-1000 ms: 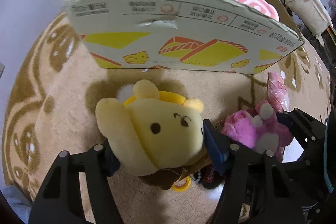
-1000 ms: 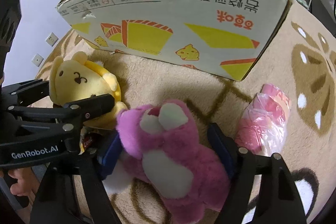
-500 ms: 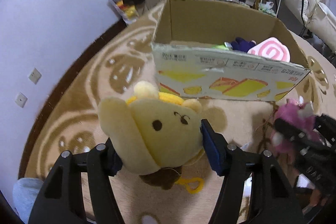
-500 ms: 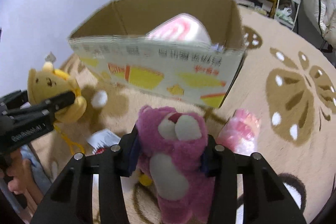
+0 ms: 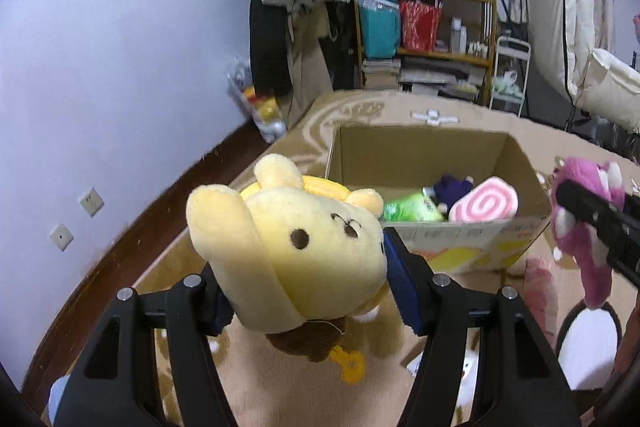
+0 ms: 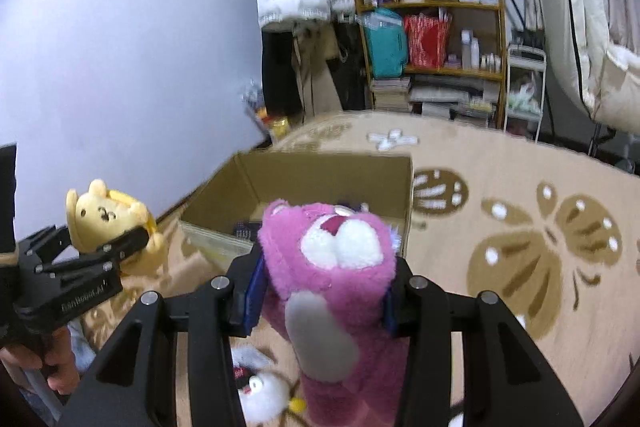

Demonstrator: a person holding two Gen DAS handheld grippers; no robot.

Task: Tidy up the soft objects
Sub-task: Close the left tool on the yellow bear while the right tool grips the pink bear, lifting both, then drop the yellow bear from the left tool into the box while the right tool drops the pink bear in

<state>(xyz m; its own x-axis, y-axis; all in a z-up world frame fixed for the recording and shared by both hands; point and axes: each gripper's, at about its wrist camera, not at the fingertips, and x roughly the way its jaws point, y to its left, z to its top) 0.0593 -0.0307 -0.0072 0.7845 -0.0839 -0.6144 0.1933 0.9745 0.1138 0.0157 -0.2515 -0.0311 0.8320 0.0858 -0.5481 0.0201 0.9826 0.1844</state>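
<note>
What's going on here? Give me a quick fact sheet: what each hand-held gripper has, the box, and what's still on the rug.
left hand-held gripper: clamped on yellow plush
right hand-held gripper: clamped on pink bear
cardboard box: open, on rug
in box: pink swirl cushion, green item, dark plush
on rug: white plush

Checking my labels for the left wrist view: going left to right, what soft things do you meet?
Yellow bear plush → green plush → pink swirl cushion → pink bear plush.
</note>
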